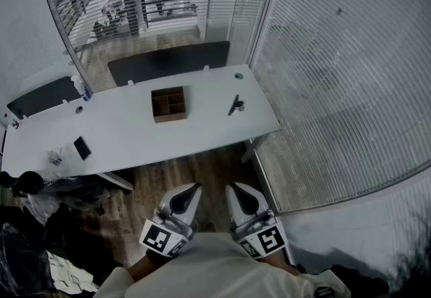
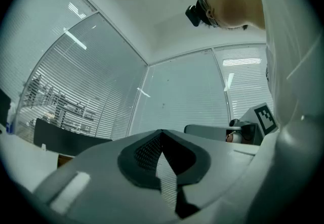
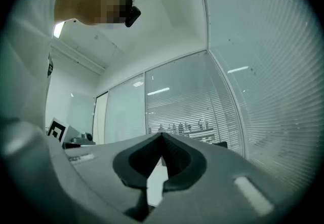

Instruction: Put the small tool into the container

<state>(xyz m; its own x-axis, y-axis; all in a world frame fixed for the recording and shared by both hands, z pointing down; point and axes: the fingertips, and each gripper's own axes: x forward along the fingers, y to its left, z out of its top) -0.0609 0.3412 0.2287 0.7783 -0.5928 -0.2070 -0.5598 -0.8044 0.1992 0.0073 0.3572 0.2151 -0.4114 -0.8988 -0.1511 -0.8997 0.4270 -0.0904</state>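
In the head view a small black tool (image 1: 234, 105) lies on the right part of the white table (image 1: 121, 129). To its left, about mid-table, stands a brown wooden container (image 1: 168, 104) with several compartments that look empty. My left gripper (image 1: 194, 189) and right gripper (image 1: 231, 189) are held side by side close to my body, well short of the table's near edge and pointing toward it. Both are shut with nothing between the jaws. In the left gripper view the left gripper (image 2: 162, 132) points up at glass walls, as does the right gripper (image 3: 162, 136) in its own view.
A dark phone (image 1: 82, 147) and a small crumpled item (image 1: 55, 156) lie at the table's left end. Dark panels (image 1: 168, 61) stand behind the table. Glass walls with blinds (image 1: 337, 54) close the right side. Black bags and papers (image 1: 27, 236) clutter the floor at lower left.
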